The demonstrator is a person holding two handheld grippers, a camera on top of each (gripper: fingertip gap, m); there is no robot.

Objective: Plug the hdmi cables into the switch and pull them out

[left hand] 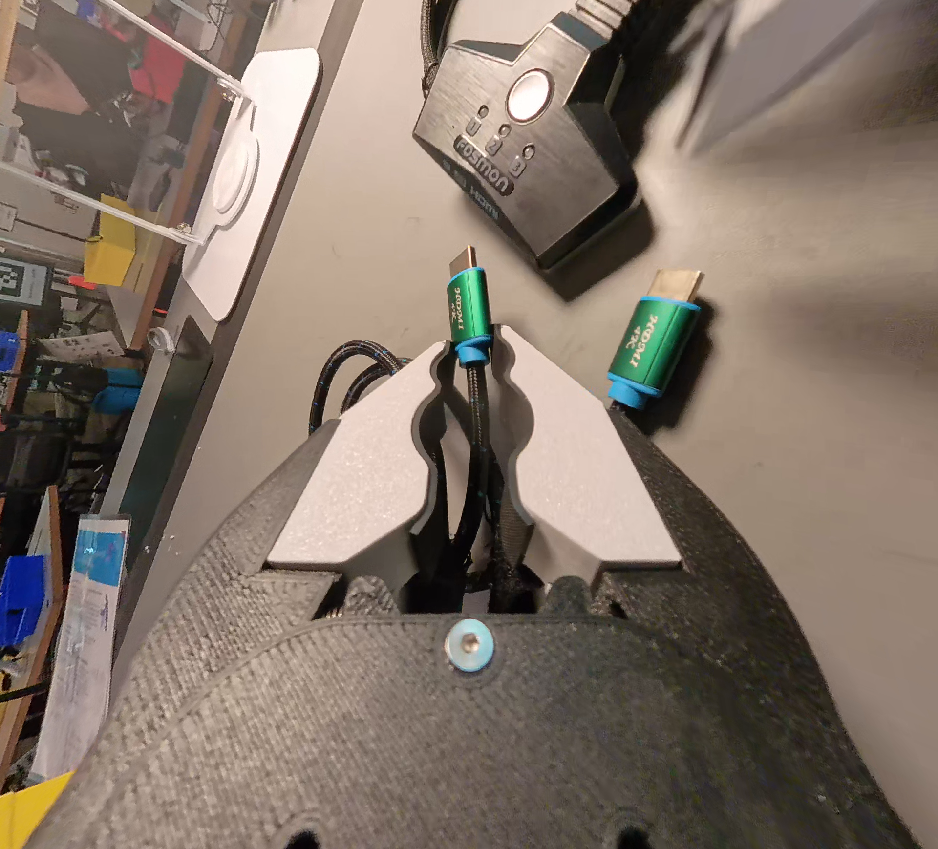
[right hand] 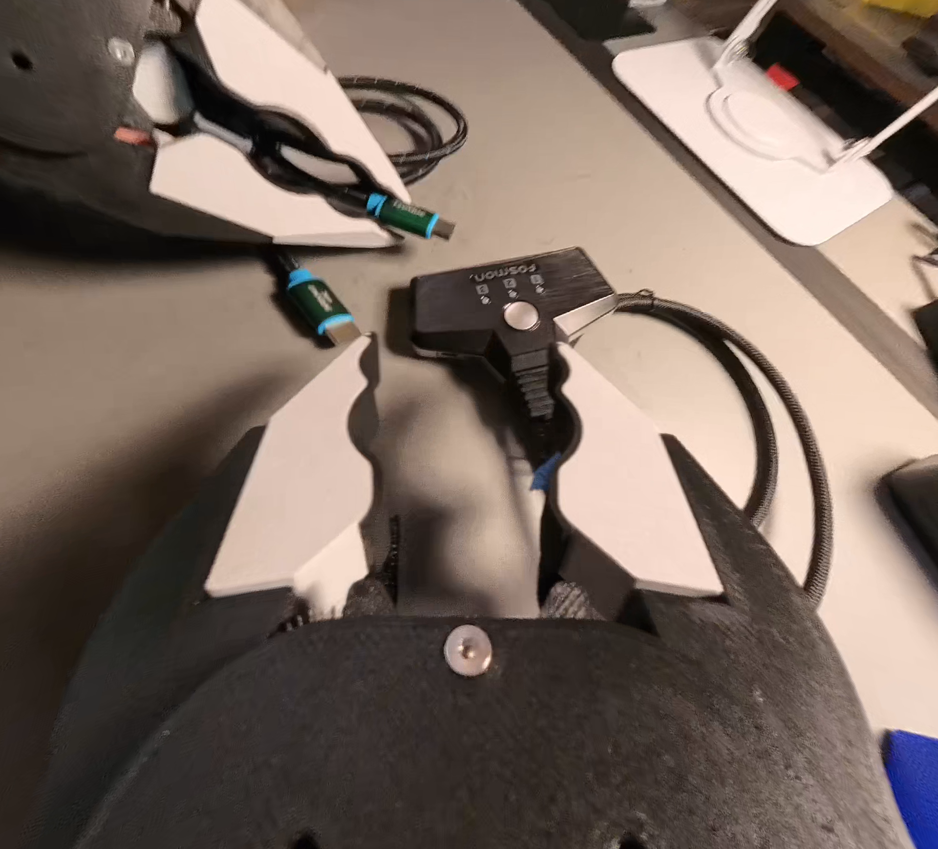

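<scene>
Grey table carries all task items. White lamp base sits at the table's edge, off to one side of the work area.

Left gripper: jaws drawn narrow, clamped on the blue collar and braided cable of a green HDMI plug. Plug juts forward past the fingertips, metal tip aimed toward the switch but apart from it, not inserted. Right wrist view confirms: left gripper holds the plug clear of the switch, cable coiled on the table behind it.

Right gripper: jaws spread wide, empty. Its right finger lies beside the ribbed strain relief at the switch's tail; contact cannot be told.

Black HDMI switch lies flat on the table, round silver button up, its own braided lead looping away. No plug seated in it.

Second green HDMI plug lies loose on the table just beside the switch, tip near the port side, untouched.
</scene>
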